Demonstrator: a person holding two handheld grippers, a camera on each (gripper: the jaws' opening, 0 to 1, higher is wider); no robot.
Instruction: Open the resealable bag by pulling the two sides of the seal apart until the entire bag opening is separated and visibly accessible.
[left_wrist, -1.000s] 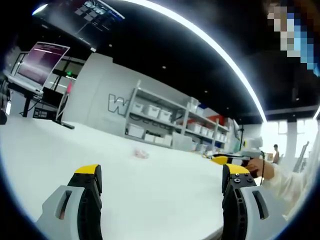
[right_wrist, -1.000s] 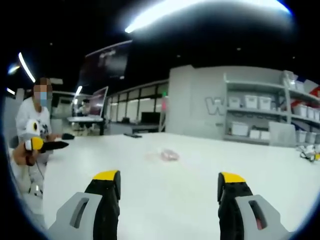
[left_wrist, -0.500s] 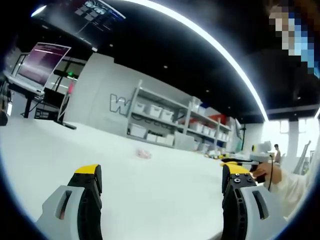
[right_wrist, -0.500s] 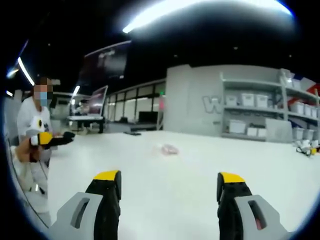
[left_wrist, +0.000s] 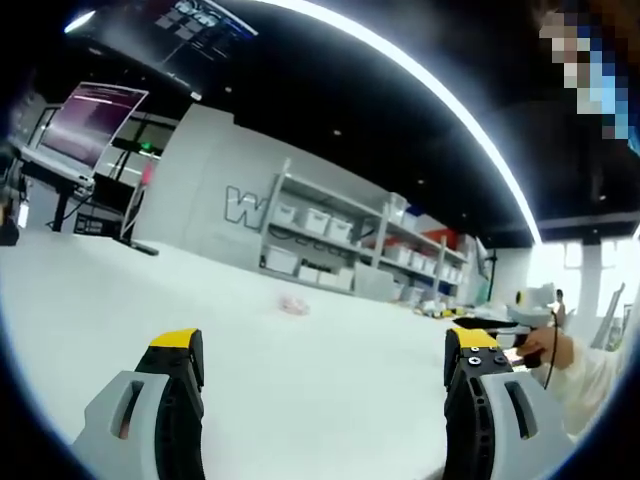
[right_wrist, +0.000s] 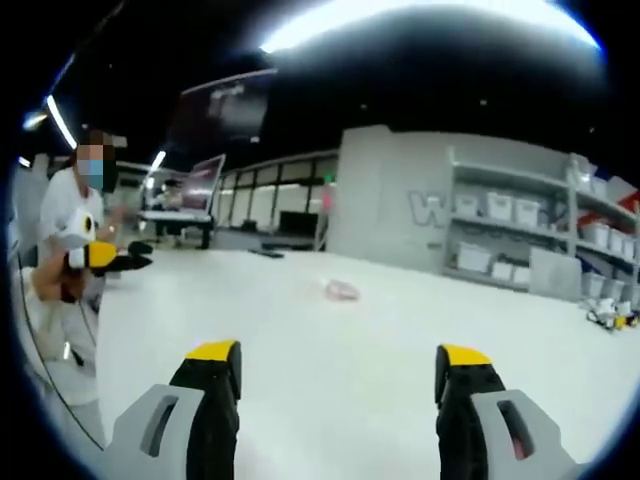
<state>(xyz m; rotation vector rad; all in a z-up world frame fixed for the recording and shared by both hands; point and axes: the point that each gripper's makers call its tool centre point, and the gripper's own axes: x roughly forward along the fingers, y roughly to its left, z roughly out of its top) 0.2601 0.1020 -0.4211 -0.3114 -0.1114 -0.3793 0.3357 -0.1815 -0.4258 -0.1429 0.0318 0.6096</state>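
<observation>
While the bag (left_wrist: 291, 305) lies far off at twelve o'clock on the table (left_wrist: 90, 300), keep both grippers (left_wrist: 322, 350) (right_wrist: 338, 365) spread, empty, and approach its seal squarely from either side.

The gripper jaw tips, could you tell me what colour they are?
Yellow, on black jaws; clearest in the right gripper view, on the right gripper.
</observation>
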